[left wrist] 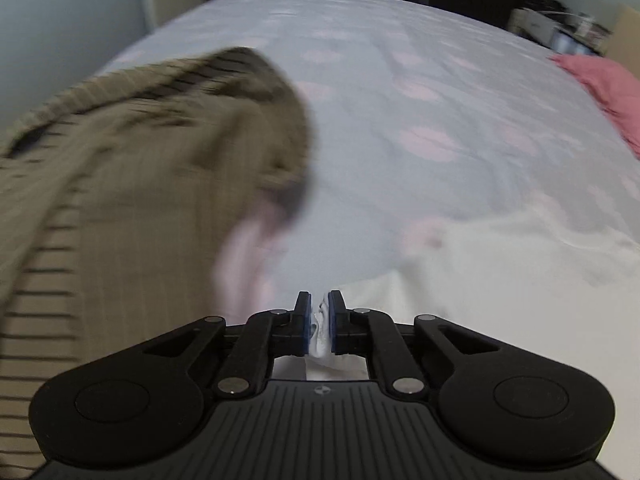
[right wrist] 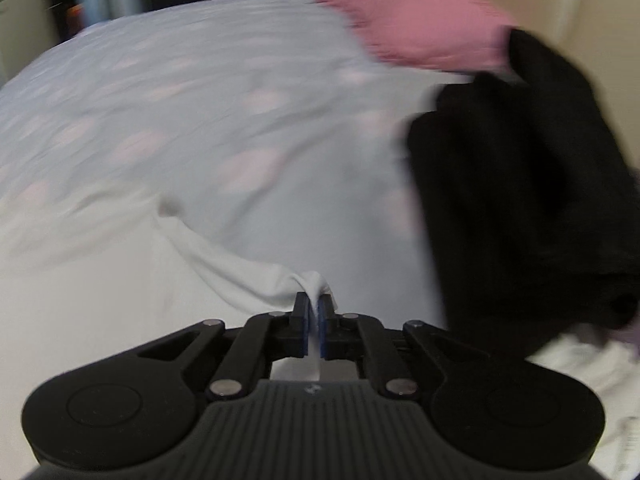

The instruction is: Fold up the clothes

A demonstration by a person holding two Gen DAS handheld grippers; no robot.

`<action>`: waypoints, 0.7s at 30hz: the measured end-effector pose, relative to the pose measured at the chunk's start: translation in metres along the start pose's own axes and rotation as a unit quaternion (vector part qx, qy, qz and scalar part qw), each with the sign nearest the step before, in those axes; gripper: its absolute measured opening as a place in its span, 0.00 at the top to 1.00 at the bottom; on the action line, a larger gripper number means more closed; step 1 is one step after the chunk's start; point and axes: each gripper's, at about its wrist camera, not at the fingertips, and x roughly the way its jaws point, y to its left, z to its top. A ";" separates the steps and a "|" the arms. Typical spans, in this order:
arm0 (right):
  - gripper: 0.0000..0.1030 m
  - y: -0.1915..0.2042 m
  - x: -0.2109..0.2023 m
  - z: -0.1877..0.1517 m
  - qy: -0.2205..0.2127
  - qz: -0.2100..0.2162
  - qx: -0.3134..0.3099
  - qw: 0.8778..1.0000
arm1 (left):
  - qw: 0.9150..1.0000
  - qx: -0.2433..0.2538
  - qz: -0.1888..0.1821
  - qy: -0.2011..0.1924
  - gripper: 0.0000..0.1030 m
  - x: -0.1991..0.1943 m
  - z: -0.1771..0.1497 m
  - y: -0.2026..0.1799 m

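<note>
While both the left gripper (left wrist: 319,322) and right gripper (right wrist: 315,326) pinch its near edge, white garment (right wrist: 120,300): light, limp, best held at corners.

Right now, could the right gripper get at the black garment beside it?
Probably not yet: the right gripper is shut on the white garment. The black garment lies close by, unobstructed, once it lets go.

A home bedroom: a bed (left wrist: 400,100) under a pale spotted sheet, clothes strewn across it.
</note>
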 end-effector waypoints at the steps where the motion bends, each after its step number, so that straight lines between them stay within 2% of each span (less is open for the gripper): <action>1: 0.95 -0.007 0.001 0.002 -0.002 -0.007 0.009 1.000 | 1.000 -0.004 0.011 -0.002 0.94 -0.001 0.001 0.007; 3: 0.95 -0.015 0.005 0.004 -0.002 -0.011 0.014 1.000 | 1.000 -0.015 0.017 -0.001 0.94 0.001 -0.001 0.019; 6: 0.93 -0.014 0.014 0.000 0.004 -0.011 0.003 1.000 | 0.999 0.003 0.034 -0.002 0.93 0.006 -0.005 0.015; 8: 0.88 -0.012 0.017 -0.002 0.007 -0.014 -0.005 1.000 | 0.999 0.012 0.044 -0.012 0.90 0.005 -0.006 0.010; 10: 0.74 -0.012 0.014 -0.002 -0.002 -0.024 -0.007 1.000 | 0.999 0.016 0.034 -0.013 0.84 0.002 -0.005 0.008; 16: 0.68 -0.017 -0.015 -0.005 -0.023 -0.012 -0.006 1.000 | 0.999 0.014 0.033 -0.024 0.70 -0.027 -0.008 0.000; 18: 0.64 -0.015 -0.025 -0.010 -0.022 0.004 -0.010 1.000 | 0.999 0.024 0.019 -0.023 0.68 -0.040 -0.014 -0.004; 21: 0.63 -0.007 -0.040 -0.021 -0.021 0.027 -0.026 0.999 | 0.999 0.040 -0.012 -0.029 0.62 -0.065 -0.031 -0.018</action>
